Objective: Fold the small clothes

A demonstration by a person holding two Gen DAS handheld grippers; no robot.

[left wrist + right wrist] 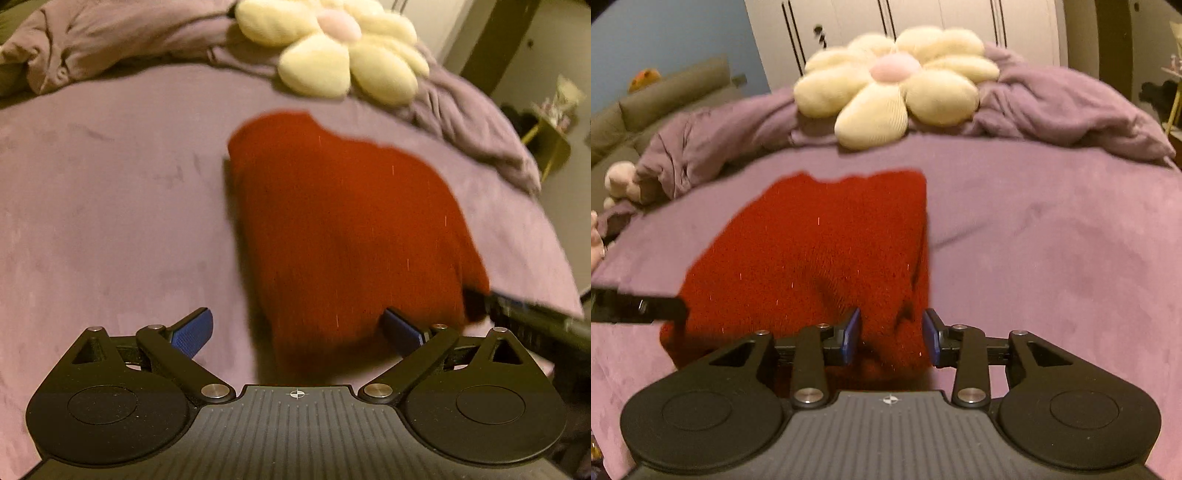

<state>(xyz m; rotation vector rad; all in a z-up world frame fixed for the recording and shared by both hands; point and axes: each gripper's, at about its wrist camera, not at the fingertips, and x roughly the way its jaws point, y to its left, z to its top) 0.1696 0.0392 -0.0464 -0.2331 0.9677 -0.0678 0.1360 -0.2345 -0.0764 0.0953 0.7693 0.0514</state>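
Note:
A red knitted garment (343, 221) lies on the purple bedspread (110, 206), folded into a rough rectangle. My left gripper (297, 326) is open wide, its blue pads at the garment's near left corner. In the right wrist view the garment (812, 251) fills the middle. My right gripper (892, 334) is part open with the garment's near right corner bunched between its blue pads, which do not press on it. The right gripper's tip (517, 314) shows at the garment's right edge in the left view; the left gripper's tip (639, 308) shows at its left edge.
A cream flower-shaped cushion (894, 81) lies at the head of the bed on a rumpled purple duvet (1071, 107). A grey sofa (646, 99) stands far left, white wardrobe doors (923, 18) behind. A gold side table (550, 147) stands at the right.

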